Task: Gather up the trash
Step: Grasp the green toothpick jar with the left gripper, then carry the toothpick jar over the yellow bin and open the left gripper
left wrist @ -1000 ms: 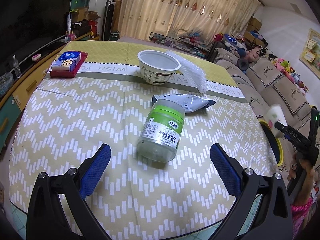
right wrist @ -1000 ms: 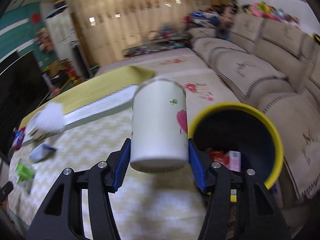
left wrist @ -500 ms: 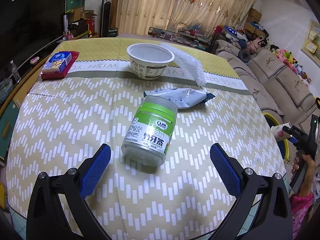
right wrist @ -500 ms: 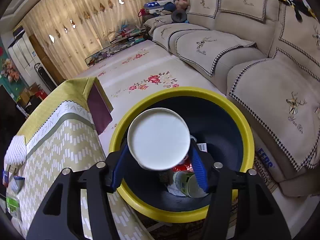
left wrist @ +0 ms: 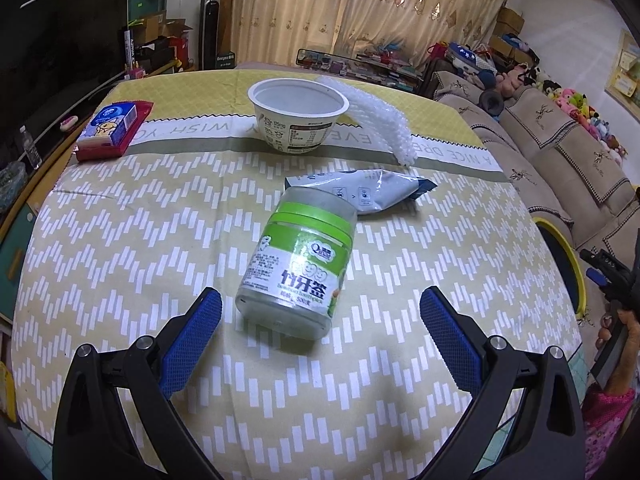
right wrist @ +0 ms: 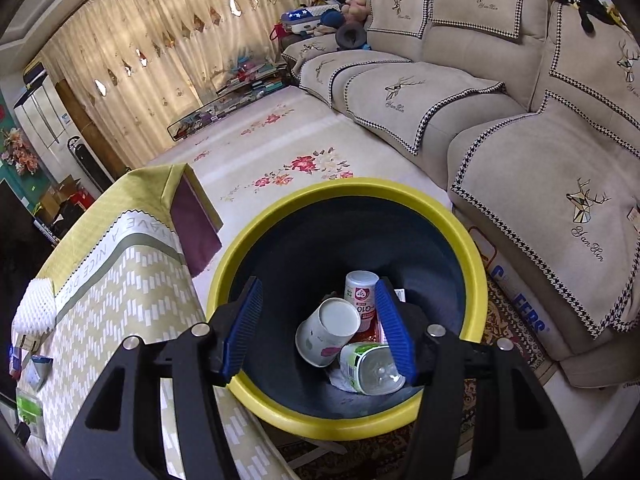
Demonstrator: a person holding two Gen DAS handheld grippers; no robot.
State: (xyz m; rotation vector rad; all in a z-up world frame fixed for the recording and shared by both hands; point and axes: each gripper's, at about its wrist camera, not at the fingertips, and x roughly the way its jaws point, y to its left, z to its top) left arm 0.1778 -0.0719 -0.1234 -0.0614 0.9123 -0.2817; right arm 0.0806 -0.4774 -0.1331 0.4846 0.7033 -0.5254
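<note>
two grippers open, empty | jar [left wrist: 296, 268] label "竹牙签" | tablecloth [left wrist: 120, 248] "wish"

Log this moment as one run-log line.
right tool: open, empty, over bin | paper cup: in bin | left tool: open, at toothpick jar

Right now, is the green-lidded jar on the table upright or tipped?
Tipped. The green-lidded jar lies on its side on the tablecloth, lid pointing away toward the foil wrapper.
</note>
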